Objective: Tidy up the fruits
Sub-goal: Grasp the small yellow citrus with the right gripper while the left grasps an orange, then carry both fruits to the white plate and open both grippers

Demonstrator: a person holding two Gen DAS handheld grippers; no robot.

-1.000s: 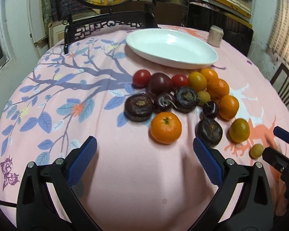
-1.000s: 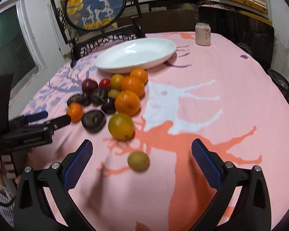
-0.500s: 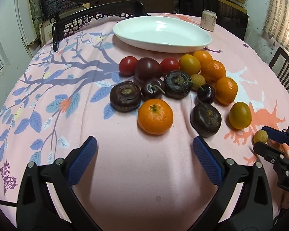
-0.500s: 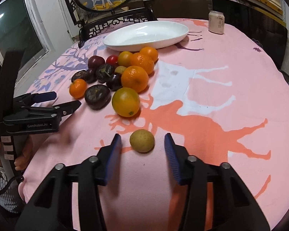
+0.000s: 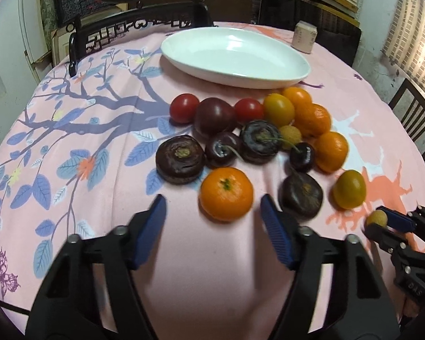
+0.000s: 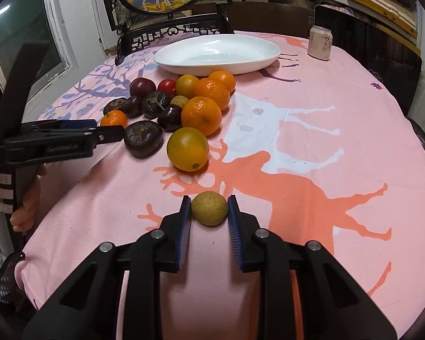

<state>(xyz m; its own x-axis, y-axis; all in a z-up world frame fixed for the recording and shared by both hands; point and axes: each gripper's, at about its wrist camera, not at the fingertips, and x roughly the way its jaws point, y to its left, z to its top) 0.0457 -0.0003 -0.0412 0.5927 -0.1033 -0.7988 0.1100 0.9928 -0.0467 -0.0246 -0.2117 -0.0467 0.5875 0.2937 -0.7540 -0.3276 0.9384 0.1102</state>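
A pile of fruit lies on the pink tablecloth: oranges, dark plums, cherries and red tomatoes. My right gripper is shut on a small yellow-green fruit resting on the cloth; it also shows in the left wrist view. My left gripper is open, its blue pads on either side of a small orange without touching it. A white oval dish stands empty behind the pile, also in the right wrist view.
A drink can stands at the back right of the round table. A carved dark chair and a round framed picture stand behind the dish. A yellow-orange fruit lies just ahead of the right gripper.
My right gripper has closed onto the small yellow-green fruit. My left gripper has moved forward and narrowed around the small orange.
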